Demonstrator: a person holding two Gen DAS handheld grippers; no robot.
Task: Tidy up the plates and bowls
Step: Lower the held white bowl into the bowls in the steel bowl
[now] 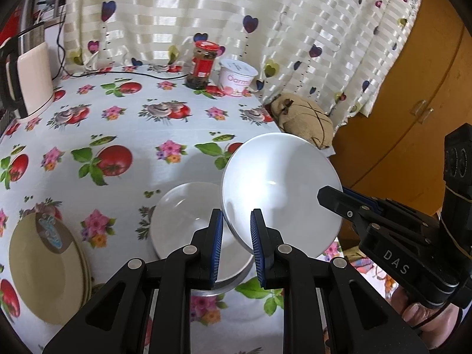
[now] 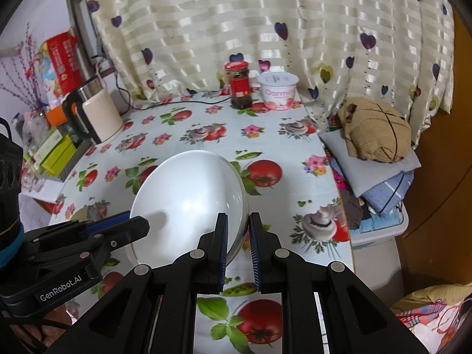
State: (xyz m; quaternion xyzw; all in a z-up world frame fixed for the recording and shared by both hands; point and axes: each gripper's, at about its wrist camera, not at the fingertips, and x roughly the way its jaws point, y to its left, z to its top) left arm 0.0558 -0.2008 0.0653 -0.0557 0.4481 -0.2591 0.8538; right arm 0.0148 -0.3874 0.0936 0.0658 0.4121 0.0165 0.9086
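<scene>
1. Left wrist view: white bowl [image 1: 280, 188] is held up off the table, tilted on edge, inside facing the camera; a second white bowl [image 1: 194, 221] sits on the floral tablecloth [image 1: 132, 129] just below and to the left of it; a stack of cream plates [image 1: 44, 268] lies at the left edge
2. Step in hand, as a judgement: carrying the lifted bowl over to nest it in the one on the table; bowls go with bowls, plates already stacked
3. Left gripper [image 1: 236, 247]: jaws part-open and pinching the bowl's lower rim, which runs between the blue pads; the pad contact itself is partly hidden by the fingers
4. Right gripper [image 2: 239, 253]: the bowl's right rim [image 2: 244, 206] sits between the fingers; jaws drawn in close, and they look clamped on the thin rim; in the left view its tip lies against the bowl's right edge
5. Right wrist view: same bowl fills the centre, hovering above the tablecloth; left gripper comes in from the lower left onto the rim
6. Next move likely calls for: levelling the bowl, both hands tipping together so neither rim slips, centring it over the resting bowl, lowering, then letting go
7. Risk, judged: smooth glazed rim and a two-point hold; uneven tilt could twist it loose
8. Jar [image 1: 203, 65], tub [image 1: 237, 78] and kettle [image 1: 32, 79] stand well apart at the far side; not in the way
</scene>
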